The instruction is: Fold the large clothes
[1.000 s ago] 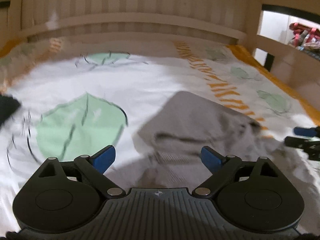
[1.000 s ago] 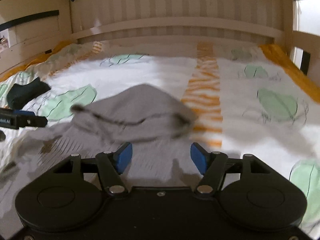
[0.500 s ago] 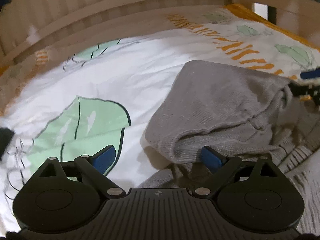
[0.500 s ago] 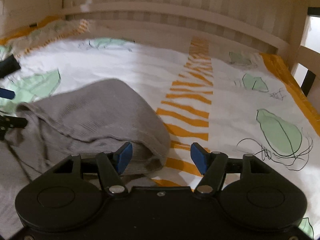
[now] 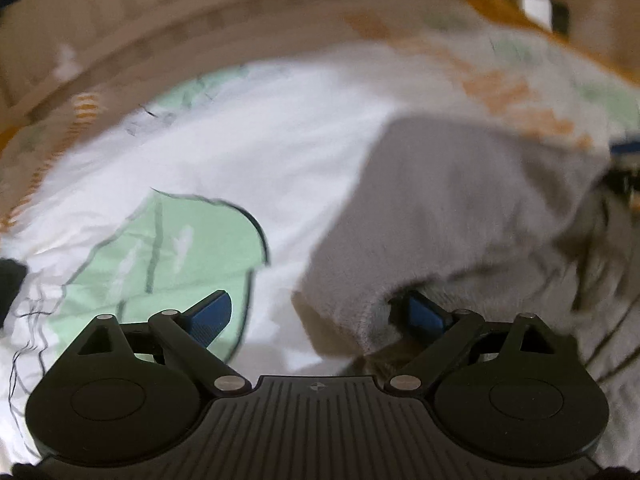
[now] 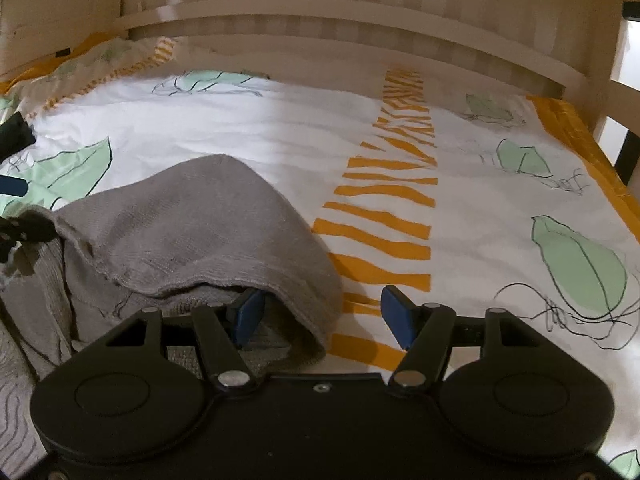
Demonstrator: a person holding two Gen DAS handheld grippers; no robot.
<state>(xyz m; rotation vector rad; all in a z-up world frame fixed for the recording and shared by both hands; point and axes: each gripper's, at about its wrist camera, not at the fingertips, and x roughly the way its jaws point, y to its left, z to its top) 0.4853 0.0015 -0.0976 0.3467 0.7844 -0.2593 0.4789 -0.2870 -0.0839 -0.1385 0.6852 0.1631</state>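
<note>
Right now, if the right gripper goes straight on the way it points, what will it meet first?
Probably the grey garment: its folded edge already lies between the open fingers of the right gripper. Depth is unclear, so it may meet the bedsheet beside it.

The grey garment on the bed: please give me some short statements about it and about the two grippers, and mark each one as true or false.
1. The grey garment lies on a bed sheet printed with green leaves and orange stripes. True.
2. The right gripper has its jaws shut tight on the cloth. False: the jaws stand apart, and the garment's edge lies between them, draped over one blue pad.
3. The left gripper has its jaws apart. True.
4. The garment is neatly folded into a flat square. False: it lies bunched, with a raised hump.
5. A wooden bed rail runs behind the sheet. True.
6. The orange stripes are covered by the garment. False: they lie beside it, in the open.
</note>
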